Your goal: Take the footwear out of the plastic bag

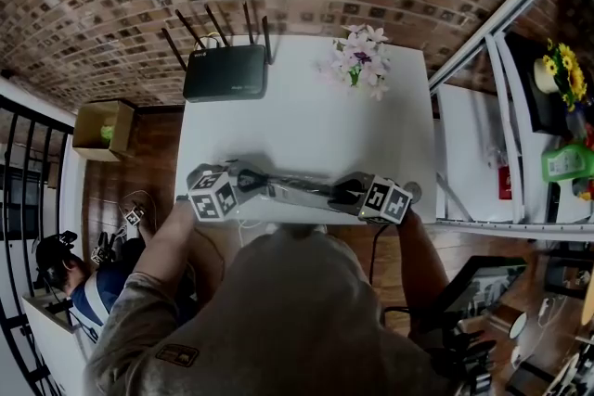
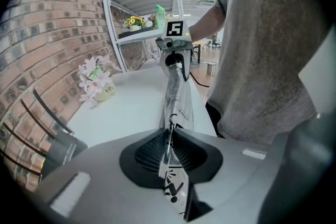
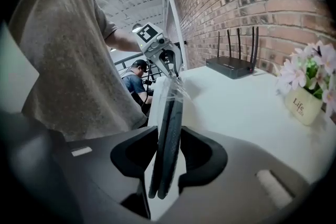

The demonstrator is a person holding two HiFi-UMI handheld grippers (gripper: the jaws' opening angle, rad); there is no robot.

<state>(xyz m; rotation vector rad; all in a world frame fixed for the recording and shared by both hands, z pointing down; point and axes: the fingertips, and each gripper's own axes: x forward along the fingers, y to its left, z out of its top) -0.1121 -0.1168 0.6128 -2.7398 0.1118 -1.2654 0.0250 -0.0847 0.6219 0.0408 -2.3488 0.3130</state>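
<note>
A clear plastic bag (image 1: 297,190) with dark flat footwear (image 3: 167,128) inside is stretched level between my two grippers, over the front edge of the white table (image 1: 306,121). My left gripper (image 1: 251,182) is shut on the thin printed end of the bag (image 2: 176,102); in the left gripper view the film runs pinched between the pads (image 2: 169,139). My right gripper (image 1: 345,192) holds the other end, and its jaws (image 3: 169,139) stand on either side of the two dark soles, pressing on them through the film. Each gripper sees the other at the far end of the bag.
A black router (image 1: 225,71) with several antennas and a pot of pink flowers (image 1: 360,60) stand at the table's far side. A white metal shelf (image 1: 520,107) rises to the right. A cardboard box (image 1: 104,127) and a seated person (image 1: 56,264) are on the floor at left.
</note>
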